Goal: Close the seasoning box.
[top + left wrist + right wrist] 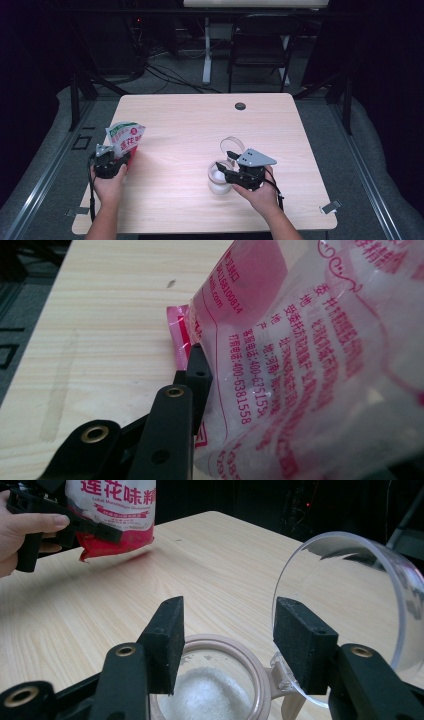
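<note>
A red and white bag [126, 138] printed with red characters stands tilted at the table's left side. My left gripper [106, 162] is shut on its lower edge; in the left gripper view the black jaws [196, 365] pinch the bag [300, 365] at its sealed red seam. A small clear jar [220, 179] holding white powder [210, 692] sits right of centre, its round clear lid [350, 595] hinged up and open. My right gripper [225, 161] hovers open over the jar's pinkish rim [250, 655], one jaw close in front of the lid.
The pale wooden table [200, 120] has a dark round grommet [240, 106] near its far edge. A black folding chair [260, 45] and cables stand on the floor beyond. In the right gripper view a hand [20, 530] holds the left gripper.
</note>
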